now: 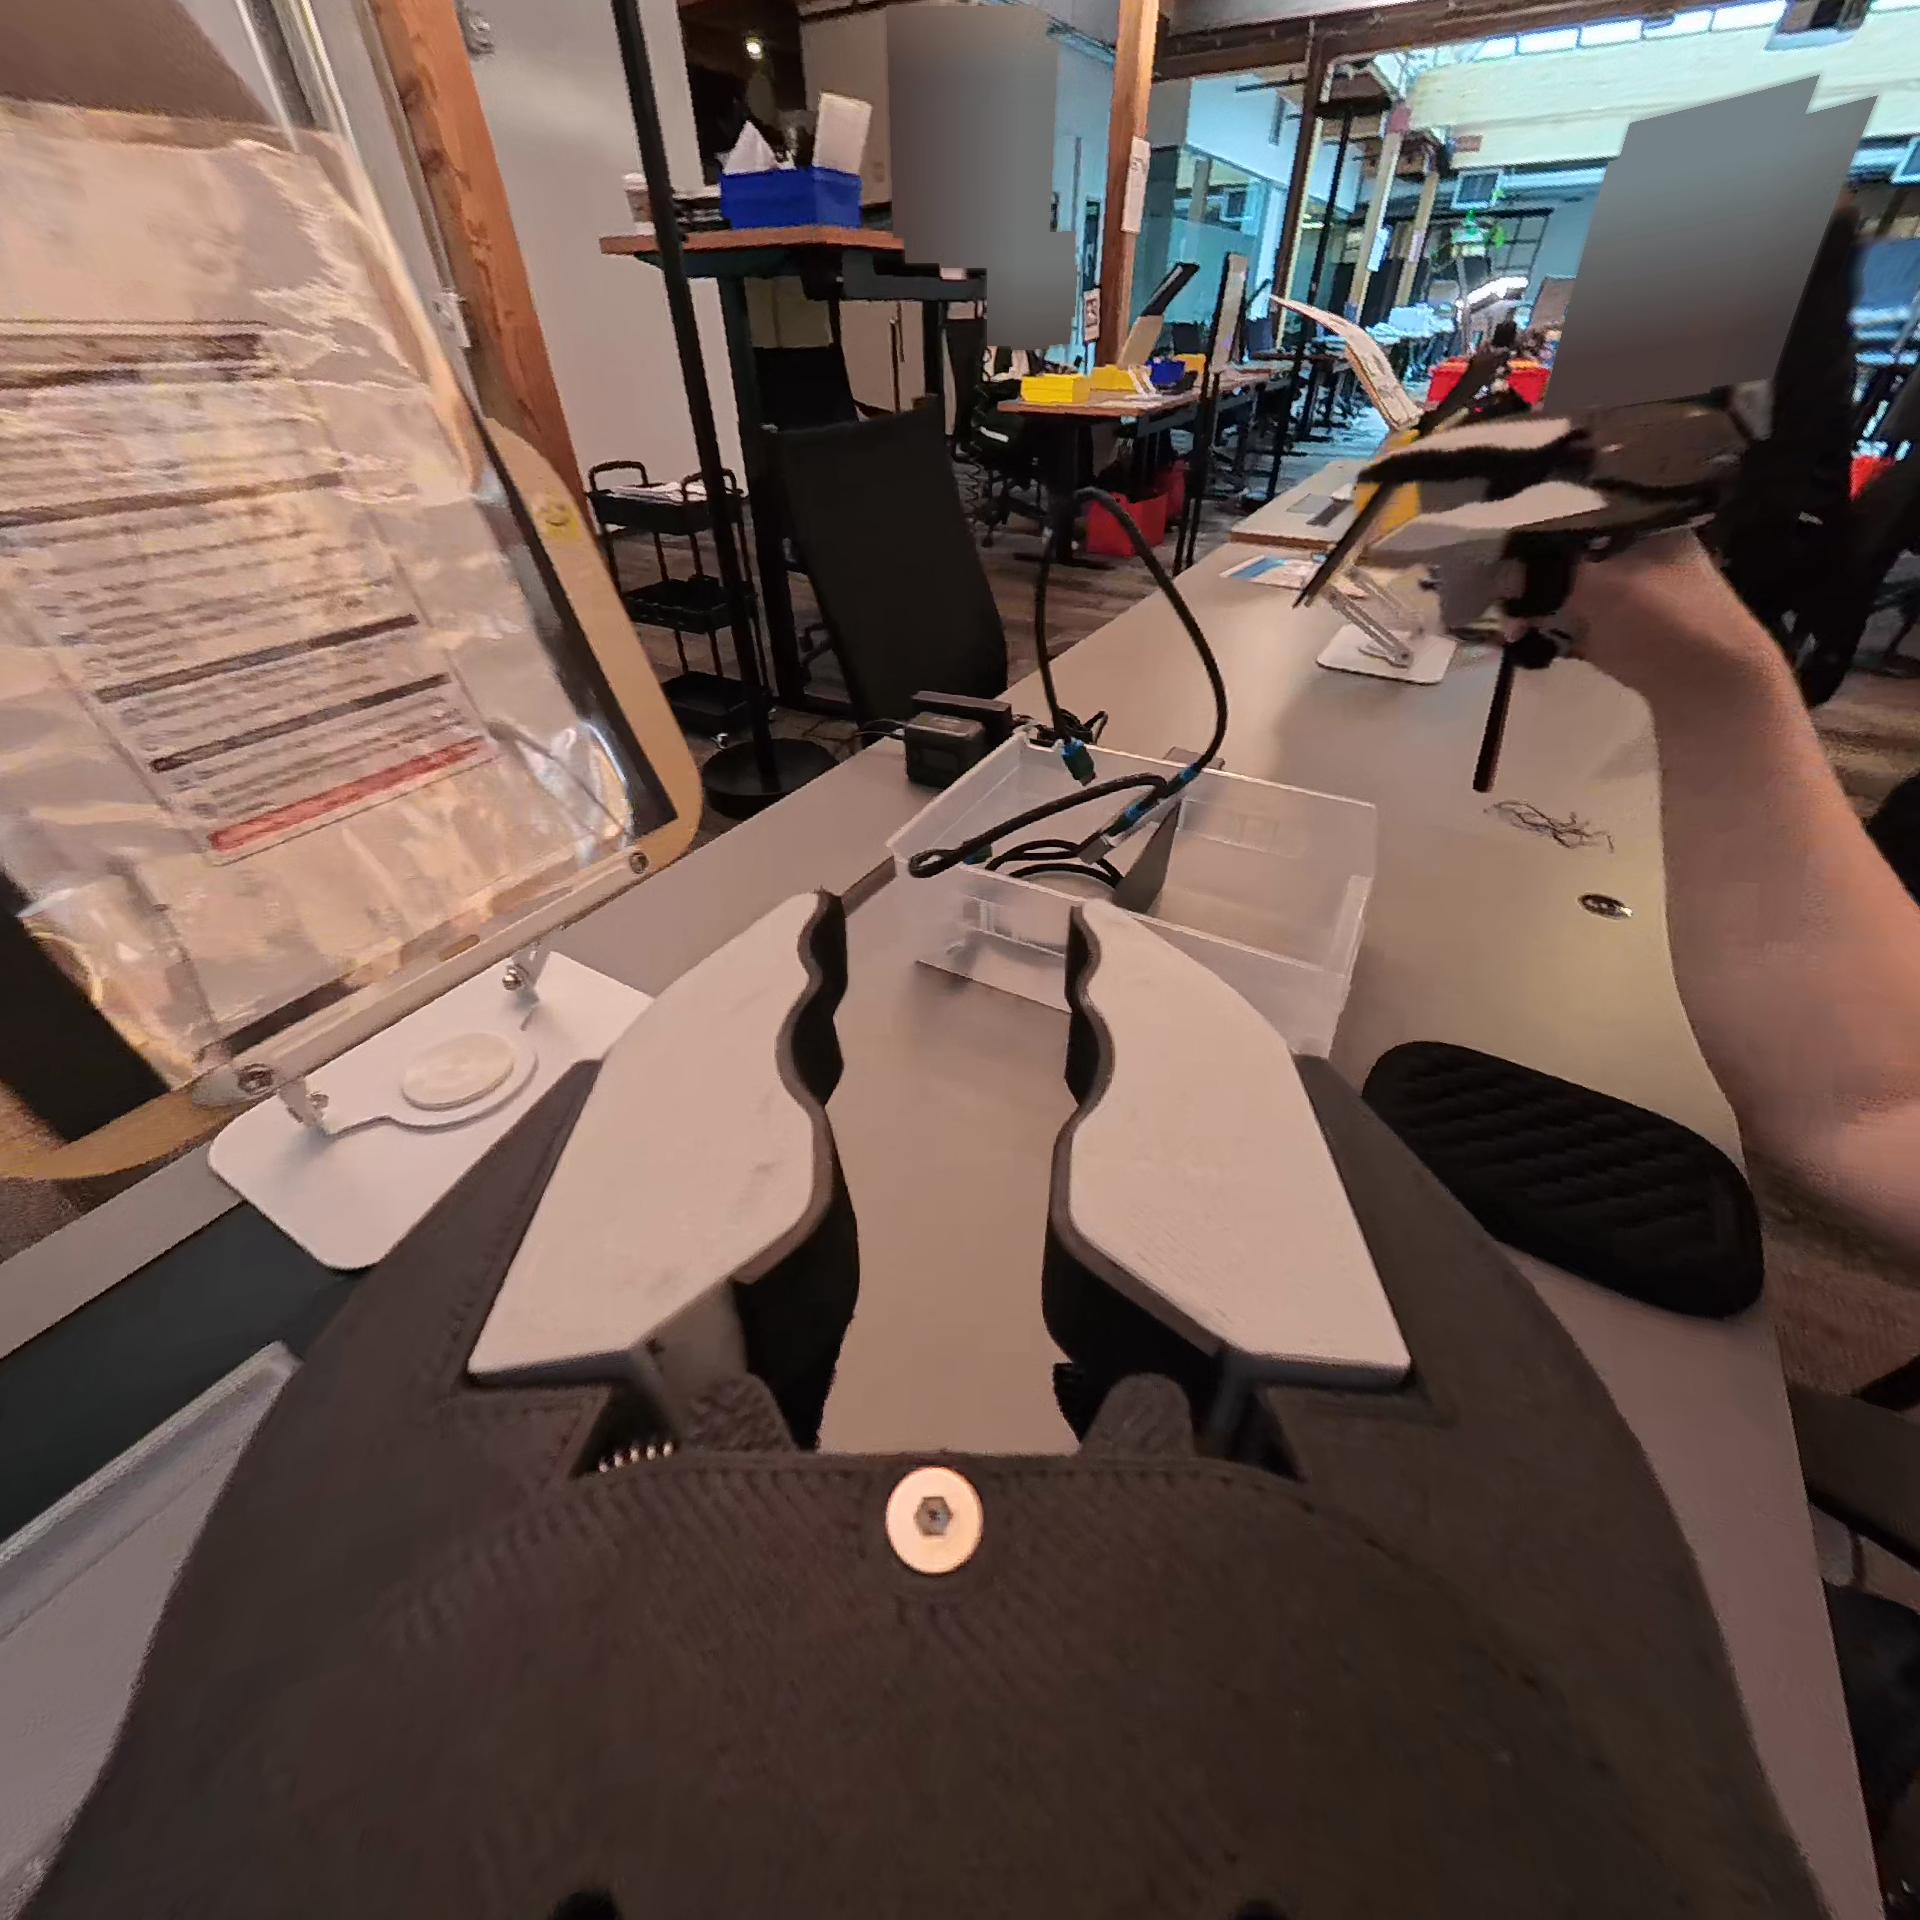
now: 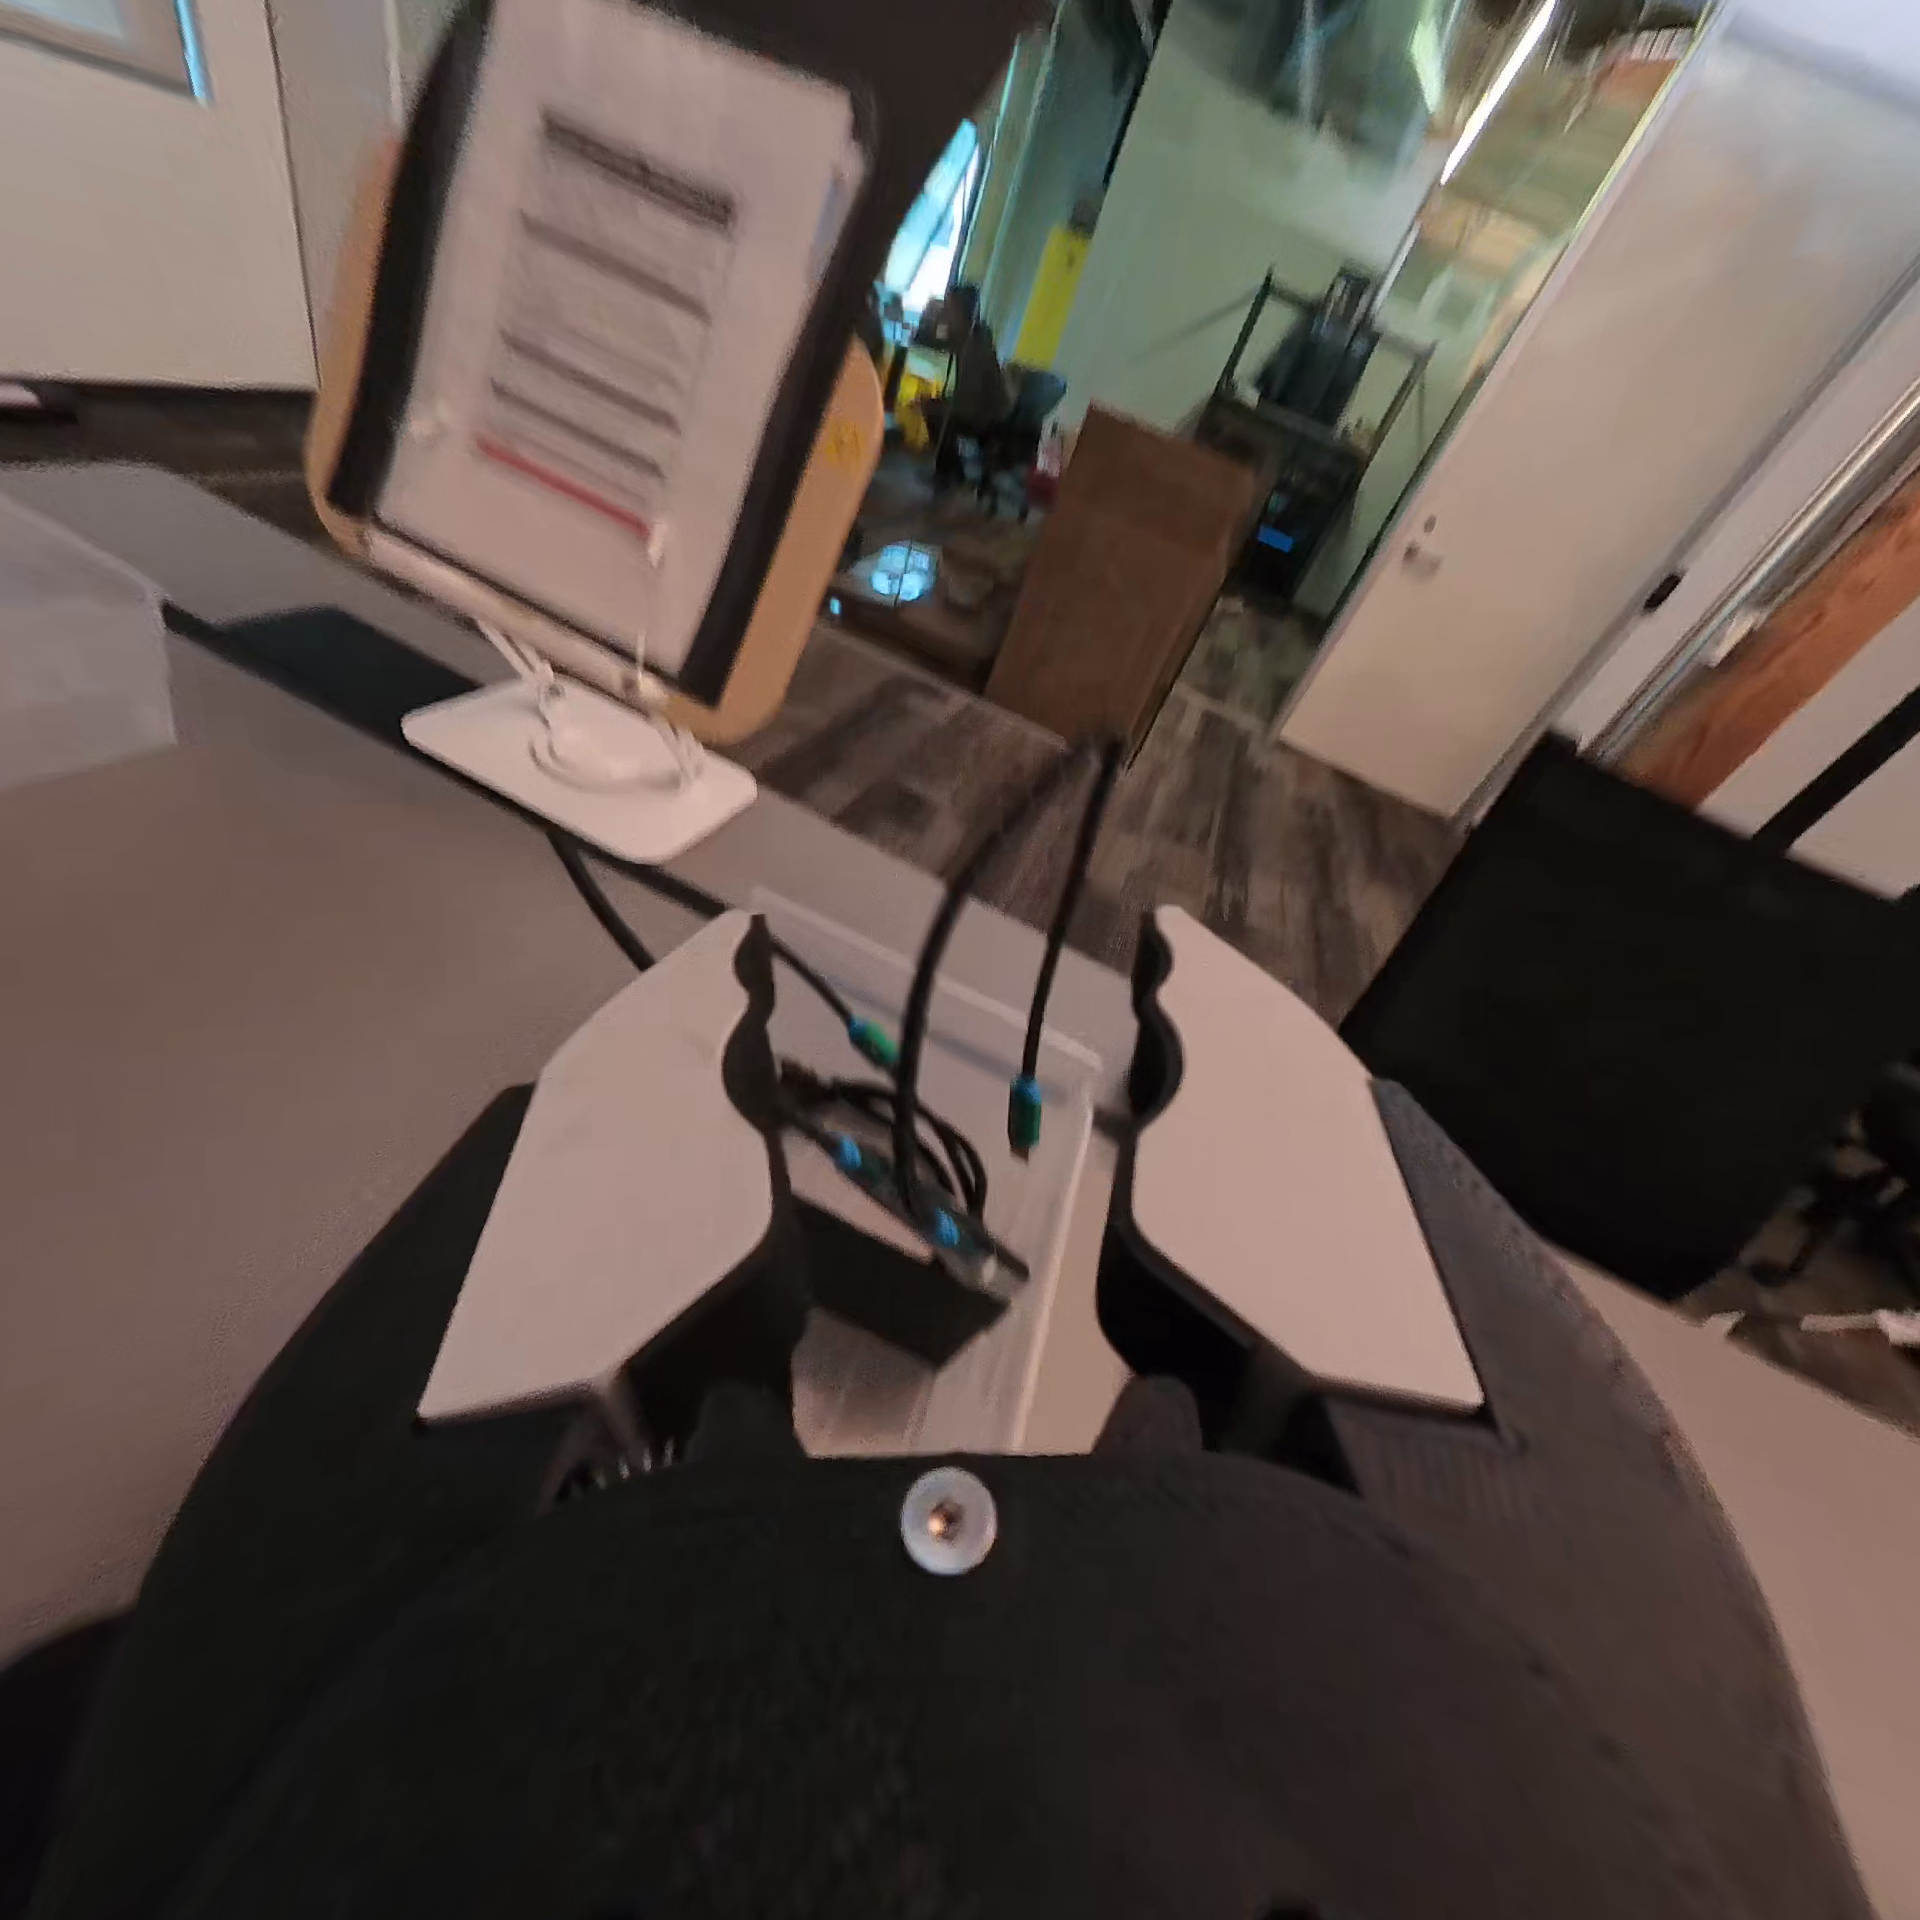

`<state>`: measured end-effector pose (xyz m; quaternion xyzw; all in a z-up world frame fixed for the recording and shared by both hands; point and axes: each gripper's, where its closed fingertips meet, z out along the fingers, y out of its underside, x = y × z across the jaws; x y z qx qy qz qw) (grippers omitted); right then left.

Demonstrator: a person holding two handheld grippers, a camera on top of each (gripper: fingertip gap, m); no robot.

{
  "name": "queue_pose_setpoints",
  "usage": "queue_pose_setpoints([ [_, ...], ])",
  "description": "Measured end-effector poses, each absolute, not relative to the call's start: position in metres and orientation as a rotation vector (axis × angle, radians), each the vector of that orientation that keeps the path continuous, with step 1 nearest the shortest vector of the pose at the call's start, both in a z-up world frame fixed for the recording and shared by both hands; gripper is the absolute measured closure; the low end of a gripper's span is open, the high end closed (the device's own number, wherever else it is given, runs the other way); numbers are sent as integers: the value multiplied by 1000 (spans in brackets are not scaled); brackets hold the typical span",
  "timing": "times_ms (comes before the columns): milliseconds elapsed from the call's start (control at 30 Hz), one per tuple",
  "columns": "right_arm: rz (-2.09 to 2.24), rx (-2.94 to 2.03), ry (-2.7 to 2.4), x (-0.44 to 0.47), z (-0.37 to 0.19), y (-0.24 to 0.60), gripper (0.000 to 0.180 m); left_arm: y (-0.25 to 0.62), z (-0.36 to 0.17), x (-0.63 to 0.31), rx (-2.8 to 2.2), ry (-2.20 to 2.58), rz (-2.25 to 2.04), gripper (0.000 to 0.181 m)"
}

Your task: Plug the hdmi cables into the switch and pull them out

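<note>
A clear plastic bin [image 1: 1226, 961] on the grey table holds a dark HDMI switch [image 1: 1151, 868] and several black HDMI cables [image 1: 1195, 644] with blue and green ends. One green plug [image 1: 1081, 764] hangs free above the bin. My left gripper [image 1: 951, 935] is open and empty, low over the table just short of the bin. My right gripper [image 2: 954, 935] is open and empty above the bin [image 2: 1055, 1247], over the switch [image 2: 894, 1299]. Two blue-ended plugs [image 2: 948, 1226] sit at the switch; a green plug [image 2: 1023, 1112] dangles. The right gripper [image 1: 1361, 530] also shows raised at the upper right.
A framed paper sheet on a white stand [image 1: 312, 582] stands at the table's left; it also shows in the right wrist view [image 2: 592, 343]. A black padded rest [image 1: 1558, 1174] lies right of the bin. A black adapter [image 1: 951, 732] sits behind the bin. A black chair [image 2: 1621, 1018] stands beyond the table edge.
</note>
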<state>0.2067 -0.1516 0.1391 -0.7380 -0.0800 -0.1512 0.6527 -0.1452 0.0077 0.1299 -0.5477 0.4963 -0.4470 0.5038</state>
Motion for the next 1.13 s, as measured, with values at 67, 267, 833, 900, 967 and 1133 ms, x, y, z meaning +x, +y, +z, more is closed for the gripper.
queue_pose_setpoints([
  [67,-374,-1594,-201,183,170,-142,109,15,131,-152,-1336,1174,-1071,140],
  [267,-226,-1457,-229,115,208,-107,111,28,135,-169,-1362,1132,-1003,138],
  [833,-216,-1495,-267,118,166,-69,120,50,145,-239,-1457,983,-696,134],
  [900,-196,-1486,-252,123,168,-75,119,56,133,-257,-1523,960,-651,134],
  [967,-132,-1463,-253,122,172,-81,119,63,115,-280,-1617,948,-580,134],
  [1133,-64,-1420,-282,115,179,-92,120,78,62,-340,-1823,969,-387,134],
])
